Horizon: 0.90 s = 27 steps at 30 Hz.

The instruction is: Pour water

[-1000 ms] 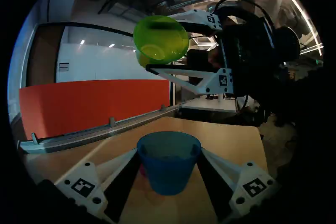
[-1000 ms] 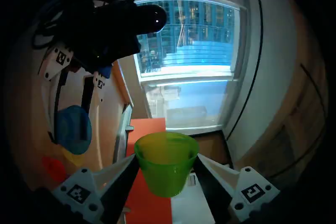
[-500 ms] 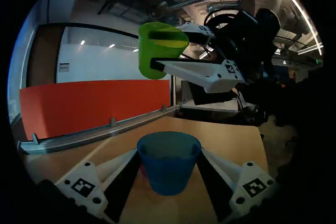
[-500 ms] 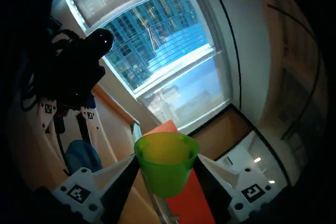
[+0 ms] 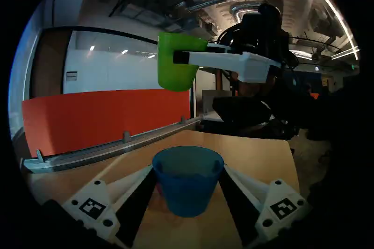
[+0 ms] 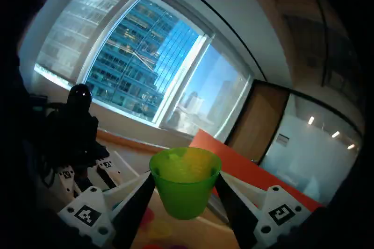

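Note:
A blue cup (image 5: 188, 181) stands upright on the wooden table (image 5: 262, 153), and my left gripper (image 5: 188, 174) is shut on it, one white finger pressing each side. Well above it and a little farther off hangs a green cup (image 5: 175, 74), upright, its mouth level. My right gripper (image 5: 184, 57) holds it from the right. In the right gripper view the green cup (image 6: 185, 183) sits between my right gripper's (image 6: 185, 181) two fingers, both touching its wall. The left gripper (image 6: 91, 179) shows lower left under its black camera body. I cannot tell what either cup holds.
An orange partition (image 5: 103, 113) with a metal rail (image 5: 117, 141) runs along the table's far edge. A large window (image 6: 140, 76) fills the wall behind the left gripper. Flat coloured discs (image 6: 159, 228) lie on the table below the green cup.
The right gripper has rolled the green cup back from tipped, its mouth facing the left camera, to upright. The blue cup and left gripper have stayed put.

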Motion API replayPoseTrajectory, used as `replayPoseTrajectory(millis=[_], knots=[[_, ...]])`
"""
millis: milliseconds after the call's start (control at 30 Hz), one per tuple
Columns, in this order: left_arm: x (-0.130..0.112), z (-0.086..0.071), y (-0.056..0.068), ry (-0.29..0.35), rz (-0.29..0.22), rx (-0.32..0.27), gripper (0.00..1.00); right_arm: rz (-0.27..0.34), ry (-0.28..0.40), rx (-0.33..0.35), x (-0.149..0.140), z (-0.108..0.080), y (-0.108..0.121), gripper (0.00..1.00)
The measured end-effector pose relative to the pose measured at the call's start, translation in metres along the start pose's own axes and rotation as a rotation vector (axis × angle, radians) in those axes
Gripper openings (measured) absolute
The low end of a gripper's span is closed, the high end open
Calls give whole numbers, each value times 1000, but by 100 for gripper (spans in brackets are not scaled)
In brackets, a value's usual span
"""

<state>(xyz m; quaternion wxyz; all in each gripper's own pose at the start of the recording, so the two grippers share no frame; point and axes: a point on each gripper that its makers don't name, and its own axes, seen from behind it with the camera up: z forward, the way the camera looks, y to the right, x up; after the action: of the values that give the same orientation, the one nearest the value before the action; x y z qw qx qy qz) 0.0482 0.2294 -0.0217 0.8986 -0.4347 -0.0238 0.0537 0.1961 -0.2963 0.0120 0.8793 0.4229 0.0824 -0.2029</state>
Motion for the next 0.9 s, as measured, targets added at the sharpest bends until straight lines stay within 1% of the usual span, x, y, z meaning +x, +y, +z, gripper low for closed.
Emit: replayPoseTrajectory(millis=[100,300,400,500,600,900], knots=[[0,0,0,0,2,0,86,83,-4,14,-2,1,-2,88],[1,1,1,0,7,0,86,223,-10,55,-3,3,-13,88],[1,2,1,0,9,1,86,295,-1,77,-1,3,-16,87],[2,1,1,0,11,4,86,345,7,87,0,3,-17,88],[2,1,0,0,13,5,86,366,11,89,1,2,-15,88],[1,1,-2,-7,17,12,86,361,-8,88,-6,-3,-16,88]])
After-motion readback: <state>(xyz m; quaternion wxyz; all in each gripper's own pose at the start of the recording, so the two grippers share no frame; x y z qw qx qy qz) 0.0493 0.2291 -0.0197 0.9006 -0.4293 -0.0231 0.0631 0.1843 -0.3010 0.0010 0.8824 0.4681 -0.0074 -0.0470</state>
